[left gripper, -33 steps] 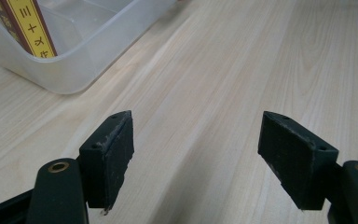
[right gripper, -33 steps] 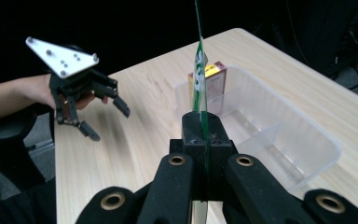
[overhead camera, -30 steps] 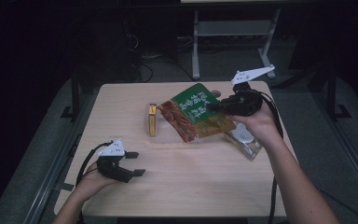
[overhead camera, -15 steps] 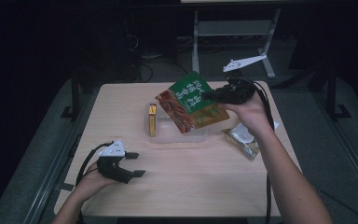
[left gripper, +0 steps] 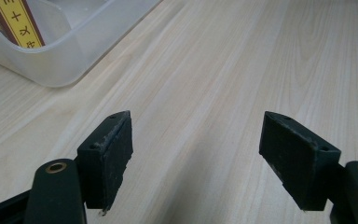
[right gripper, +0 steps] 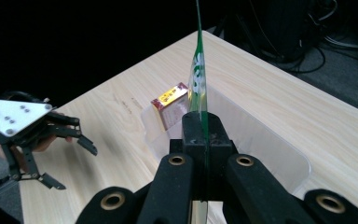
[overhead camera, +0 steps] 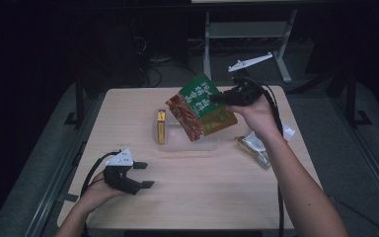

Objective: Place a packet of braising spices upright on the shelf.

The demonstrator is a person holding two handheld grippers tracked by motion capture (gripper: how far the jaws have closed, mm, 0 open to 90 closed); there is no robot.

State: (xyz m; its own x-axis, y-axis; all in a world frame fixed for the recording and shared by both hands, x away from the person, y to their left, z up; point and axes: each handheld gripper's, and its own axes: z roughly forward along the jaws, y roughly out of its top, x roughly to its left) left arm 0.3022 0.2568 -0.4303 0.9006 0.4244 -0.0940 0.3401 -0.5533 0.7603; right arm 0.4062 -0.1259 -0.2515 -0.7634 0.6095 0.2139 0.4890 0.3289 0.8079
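- Right gripper [overhead camera: 225, 98], upper centre of the high view: jaws clamped flat on one edge of the green-and-red pouch [overhead camera: 201, 111]. The edge grip lets the pouch hang freely.
- The pouch is in the air, tilted, above the clear plastic container [overhead camera: 212, 143] at frame centre, apparently for lowering in.
- Yellow box [overhead camera: 161, 127]: on edge against the container's left wall, leaving the rest of the floor free.
- Left gripper [overhead camera: 138, 175], lower left: jaws spread, nothing between them, parked on the table [overhead camera: 192, 197] away from the work.
- Silver packet [overhead camera: 253, 148]: on the table, right of the container.
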